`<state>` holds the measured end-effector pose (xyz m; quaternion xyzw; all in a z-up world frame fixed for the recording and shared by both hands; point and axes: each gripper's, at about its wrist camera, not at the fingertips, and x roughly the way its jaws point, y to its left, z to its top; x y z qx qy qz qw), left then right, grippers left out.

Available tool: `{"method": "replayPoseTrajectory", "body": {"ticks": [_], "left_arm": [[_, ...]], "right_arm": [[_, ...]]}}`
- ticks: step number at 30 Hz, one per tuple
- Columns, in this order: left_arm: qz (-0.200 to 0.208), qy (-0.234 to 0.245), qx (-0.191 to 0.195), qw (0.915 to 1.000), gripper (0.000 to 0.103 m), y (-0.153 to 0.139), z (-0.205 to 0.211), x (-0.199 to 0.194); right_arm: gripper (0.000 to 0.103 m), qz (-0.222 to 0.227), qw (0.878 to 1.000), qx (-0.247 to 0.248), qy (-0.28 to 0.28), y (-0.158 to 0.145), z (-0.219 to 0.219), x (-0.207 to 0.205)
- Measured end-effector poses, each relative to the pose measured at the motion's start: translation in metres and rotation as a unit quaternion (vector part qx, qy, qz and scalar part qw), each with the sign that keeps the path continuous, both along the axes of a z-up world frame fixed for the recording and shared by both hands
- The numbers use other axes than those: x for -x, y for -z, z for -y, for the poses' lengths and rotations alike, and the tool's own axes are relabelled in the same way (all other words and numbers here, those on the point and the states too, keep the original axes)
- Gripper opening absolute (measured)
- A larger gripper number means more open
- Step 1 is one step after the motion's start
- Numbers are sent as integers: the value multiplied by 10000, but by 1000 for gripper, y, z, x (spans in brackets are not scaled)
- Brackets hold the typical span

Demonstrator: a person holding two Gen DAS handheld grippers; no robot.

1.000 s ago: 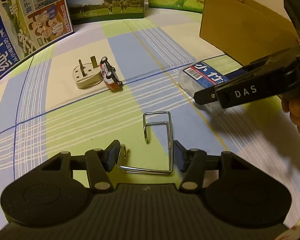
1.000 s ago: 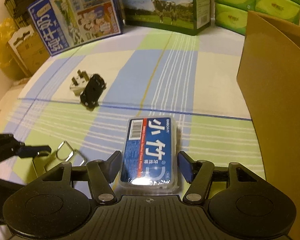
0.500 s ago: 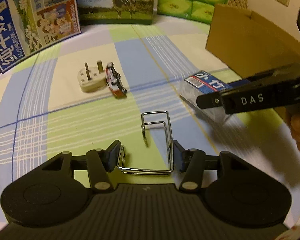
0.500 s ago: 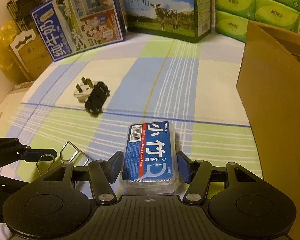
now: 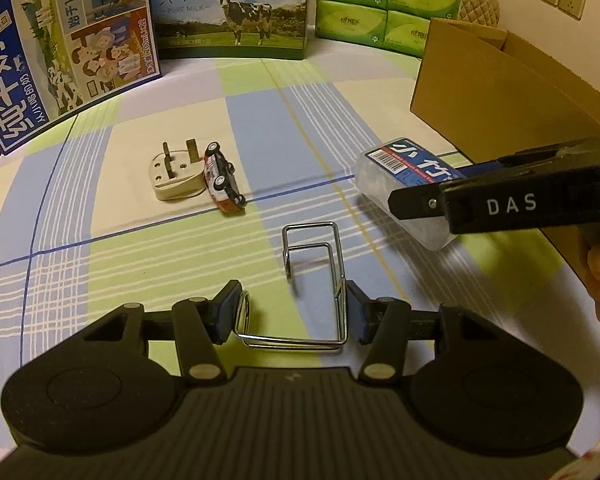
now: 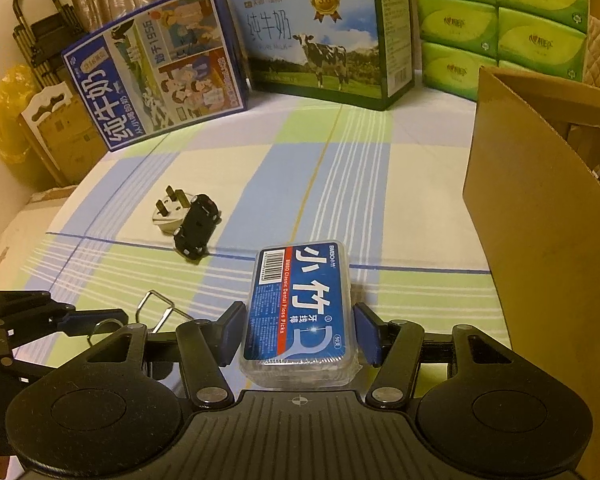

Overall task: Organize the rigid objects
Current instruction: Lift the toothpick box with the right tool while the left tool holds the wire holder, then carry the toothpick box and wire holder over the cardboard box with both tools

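1. The left tool (image 5: 290,312) is clamped on a bent wire hook (image 5: 312,276): 1 pad presses its small loop, the other its long side bar, so the frame is braced across its width and cannot swing. The rest of the hook juts forward over the checked cloth (image 5: 140,264) covering the surface, which may be a bed rather than a bench.
2. The right tool (image 6: 298,334) has its pads against both long sides of a clear floss pick case (image 6: 300,308), label up. The narrow way across suits the tool's span.
3. Both things sit near the front edge of the cloth, close beside each other, so the 2 tools are crowded there.
4. The open cardboard box (image 6: 540,216) stands just right of the case at the right edge; judging by the task, it is the likely bin, and its near wall must be cleared from above.
5. A wall plug (image 5: 176,180) and a toy car (image 5: 222,182) on its side touch each other mid-cloth, well apart from both tools.
6. Milk cartons (image 5: 232,8) and tissue packs (image 5: 384,4) wall off the far edge; the middle stays free.
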<state>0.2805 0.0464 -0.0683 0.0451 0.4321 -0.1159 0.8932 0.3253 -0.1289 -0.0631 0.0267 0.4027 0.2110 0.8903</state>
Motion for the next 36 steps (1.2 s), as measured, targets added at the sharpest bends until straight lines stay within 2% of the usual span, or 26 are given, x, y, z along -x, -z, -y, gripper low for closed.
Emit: {"method": "replayPoseTrajectory", "body": {"ticks": [10, 19, 28, 36], "left_arm": [[21, -34, 28, 10000, 49, -2, 6, -3], [195, -66, 201, 9996, 49, -17, 17, -3], [471, 26, 299, 9984, 49, -39, 33, 14], [794, 117, 574, 9951, 49, -61, 62, 46]], "right_arm": [[55, 54, 10000, -28, 10, -3, 2, 2], [55, 265, 9994, -152, 145, -14, 10, 9], [55, 749, 9964, -298, 265, -39, 17, 42], [55, 1325, 9885, -422, 592, -64, 46, 102]]}}
